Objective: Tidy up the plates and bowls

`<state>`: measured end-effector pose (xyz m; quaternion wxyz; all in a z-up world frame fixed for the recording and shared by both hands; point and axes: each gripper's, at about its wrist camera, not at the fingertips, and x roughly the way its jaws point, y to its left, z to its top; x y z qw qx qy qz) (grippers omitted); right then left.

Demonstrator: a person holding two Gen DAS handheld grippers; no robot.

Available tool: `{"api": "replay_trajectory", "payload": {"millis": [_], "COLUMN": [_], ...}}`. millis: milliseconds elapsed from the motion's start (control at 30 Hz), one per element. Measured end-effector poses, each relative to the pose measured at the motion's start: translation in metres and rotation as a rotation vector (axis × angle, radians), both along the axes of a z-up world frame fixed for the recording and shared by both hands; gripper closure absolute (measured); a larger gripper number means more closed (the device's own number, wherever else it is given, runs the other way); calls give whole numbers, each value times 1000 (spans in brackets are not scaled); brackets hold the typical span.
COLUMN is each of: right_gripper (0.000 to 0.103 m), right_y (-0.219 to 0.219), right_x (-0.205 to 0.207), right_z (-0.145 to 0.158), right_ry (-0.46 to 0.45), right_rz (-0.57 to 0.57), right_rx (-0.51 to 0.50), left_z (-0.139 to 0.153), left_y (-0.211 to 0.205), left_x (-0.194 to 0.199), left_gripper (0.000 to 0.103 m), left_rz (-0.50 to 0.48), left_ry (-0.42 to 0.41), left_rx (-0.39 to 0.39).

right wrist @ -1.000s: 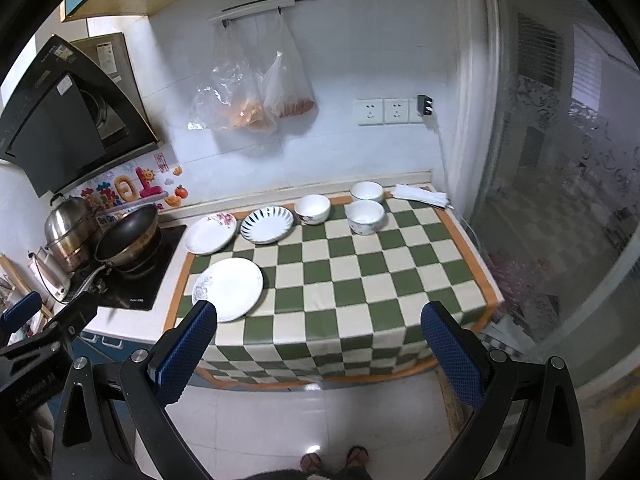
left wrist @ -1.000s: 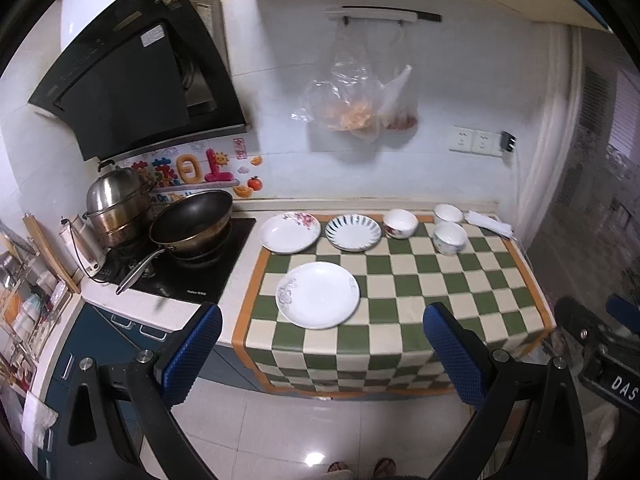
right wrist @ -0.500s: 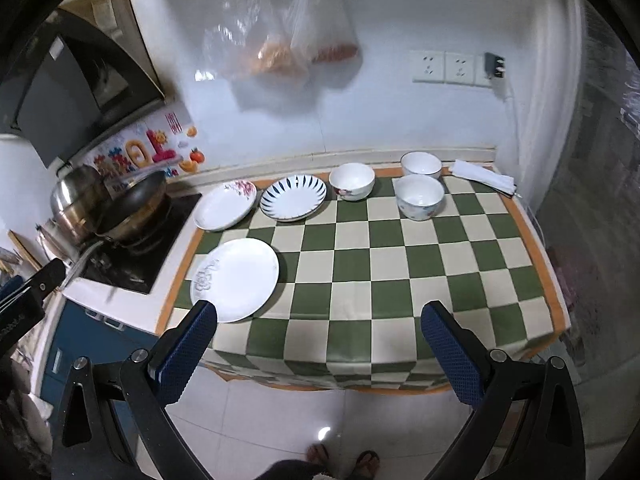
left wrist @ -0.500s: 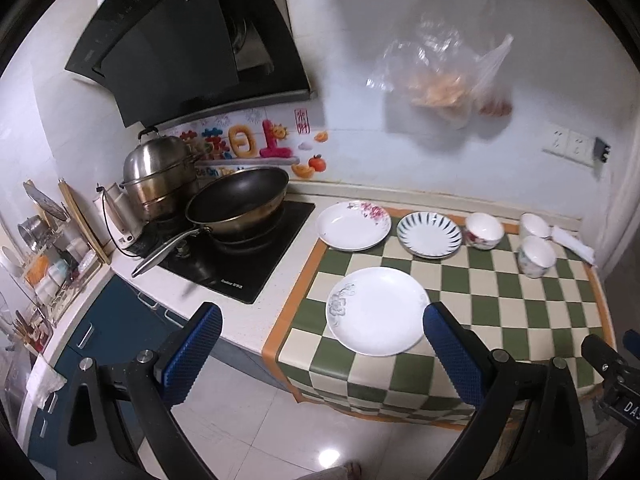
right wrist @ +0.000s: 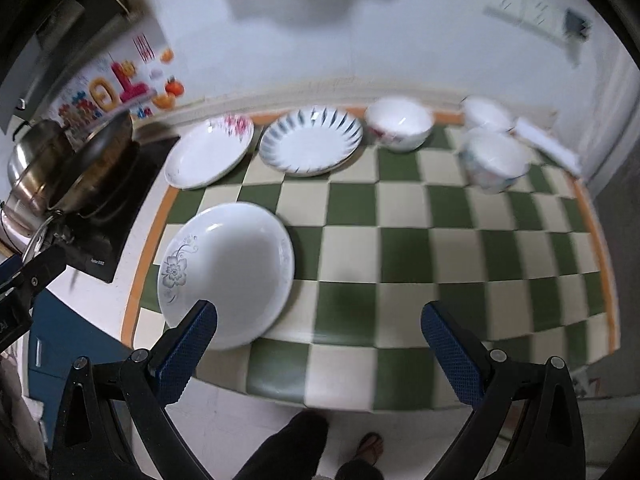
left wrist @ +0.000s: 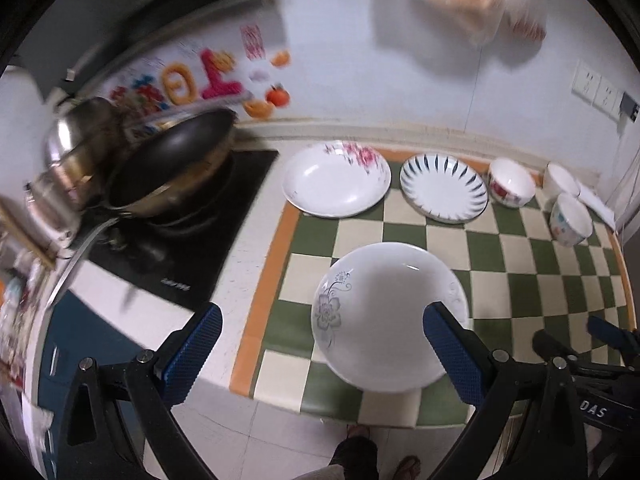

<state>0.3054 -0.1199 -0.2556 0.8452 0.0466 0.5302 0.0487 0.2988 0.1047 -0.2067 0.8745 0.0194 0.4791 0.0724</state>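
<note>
A white plate with a grey flower (left wrist: 384, 312) (right wrist: 228, 272) lies near the front of the green checked cloth. Behind it lie a pink-flowered plate (left wrist: 336, 182) (right wrist: 210, 152) and a blue-striped plate (left wrist: 444, 186) (right wrist: 312, 140). Three bowls stand at the back right: a red-patterned one (left wrist: 512, 182) (right wrist: 400, 122), a small white one (left wrist: 562, 180) (right wrist: 488, 114) and a floral one (left wrist: 570, 220) (right wrist: 494, 160). My left gripper (left wrist: 320, 348) is open, over the near plate's front. My right gripper (right wrist: 320, 344) is open above the cloth's front edge, right of that plate.
A black wok (left wrist: 172, 164) and a steel pot (left wrist: 76, 152) sit on the induction hob (left wrist: 192, 256) at the left. A folded white cloth (right wrist: 548, 146) lies at the back right. Plastic bags (left wrist: 464, 4) hang on the wall. The counter's front edge drops to the floor.
Both grippers have moved forward and down toward the counter. The plates and bowls now look much larger. Nothing on the cloth has moved.
</note>
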Motion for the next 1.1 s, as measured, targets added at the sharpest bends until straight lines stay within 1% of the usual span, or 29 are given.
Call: {"api": "replay_trajectory", "payload": {"millis": [167, 200, 233, 333, 400, 467, 533, 567, 633, 667, 733, 767, 800, 833, 867, 900, 933, 1100], "right_gripper": [0, 0, 1, 3, 5, 11, 24, 27, 38, 40, 53, 58, 71, 75, 76, 81, 86, 87], "right_y": [26, 30, 33, 42, 45, 46, 44, 42, 38, 37, 37, 37, 39, 41, 42, 42, 42, 43], "right_x": [47, 56, 62, 83, 94, 105, 115, 118, 123, 125, 126, 128, 130, 129, 129, 130, 131, 131], "right_z": [-55, -66, -74, -101, -115, -129, -144, -149, -159, -164, -169, -173, -179, -181, -181, -181, -182, -183], "right_ry": [103, 119, 131, 185, 222, 251, 299, 314, 350, 363, 383, 389, 402, 412, 408, 400, 402, 384], "right_rz": [27, 32, 33, 27, 20, 8, -11, -18, -30, -30, -25, -19, -11, -3, 5, 14, 20, 61], "right_rx": [54, 71, 79, 98, 128, 166, 205, 227, 264, 289, 310, 324, 336, 334, 329, 328, 325, 332], "left_z": [-60, -68, -83, -114, -135, -148, -159, -162, -168, -171, -177, -181, -185, -187, -188, -188, -187, -185], "left_y": [22, 26, 32, 44, 55, 61, 66, 67, 68, 66, 61, 58, 56, 56, 54, 53, 51, 47], "left_x": [54, 60, 69, 87, 97, 102, 106, 107, 110, 111, 112, 111, 111, 111, 110, 109, 108, 107], "left_gripper": [0, 0, 0, 1, 3, 4, 14, 18, 33, 37, 53, 58, 65, 70, 72, 74, 74, 74], "left_rz": [-76, -81, -91, -99, -94, -93, -74, -75, -81, -88, -98, -103, -108, -108, -108, -108, -103, -80], "left_ry": [157, 182, 224, 312, 380, 419, 444, 453, 471, 481, 500, 512, 525, 532, 534, 532, 525, 514], "left_rx": [-22, -25, -34, -60, -108, -158, -203, -218, -247, -256, -269, -270, -277, -283, -301, -305, -293, -289]}}
